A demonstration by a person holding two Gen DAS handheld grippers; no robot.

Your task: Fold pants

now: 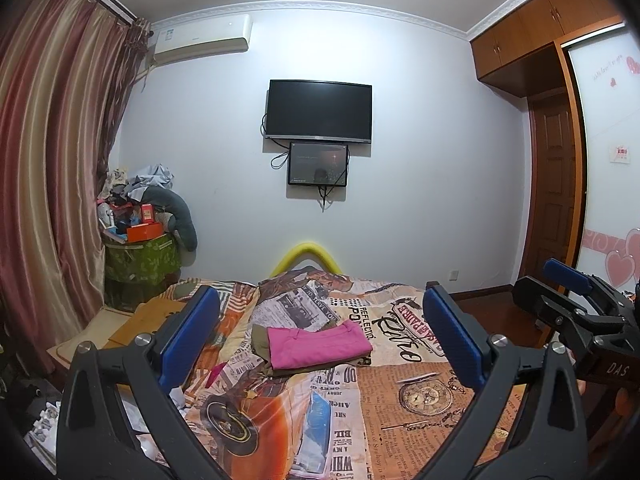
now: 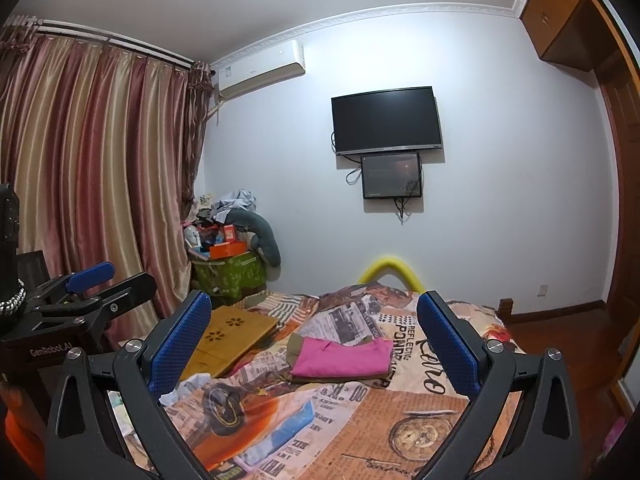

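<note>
- At the far left, striped red-and-gold curtains (image 2: 92, 168) are seen hanging from a rail, with a white air conditioner (image 1: 202, 38) mounted high on the wall just beside them
- Below the curtains' edge, a green fabric bin (image 1: 140, 258) is piled with boxes and clothes, and a grey bolster cushion (image 1: 182, 216) is draped over its side
- A bamboo lap tray (image 2: 236, 332) with flower cut-outs is laid on the left part of the bed, partly hidden behind a blue pad
- The left gripper (image 1: 320, 336) is held above the bed with its blue pads spread wide and nothing between them
- The pink pants (image 1: 318, 346) are found folded into a neat rectangle near the middle of the newspaper-print bedspread (image 1: 432, 396), resting on top of a folded olive-brown garment (image 1: 260, 340) — clear of both grippers
- On the wall beyond, a black television (image 1: 319, 111) is mounted, with a smaller screen (image 1: 318, 164) just beneath it
- A yellow foam arch (image 1: 306, 256) is visible at the bed's far end
- The right gripper (image 2: 314, 338) is likewise held fully spread, empty, over the bed — it is also seen from the side at the right edge of the left wrist view
- At the far right, a wooden wardrobe (image 1: 528, 40) and a door (image 1: 554, 184) are shown
</note>
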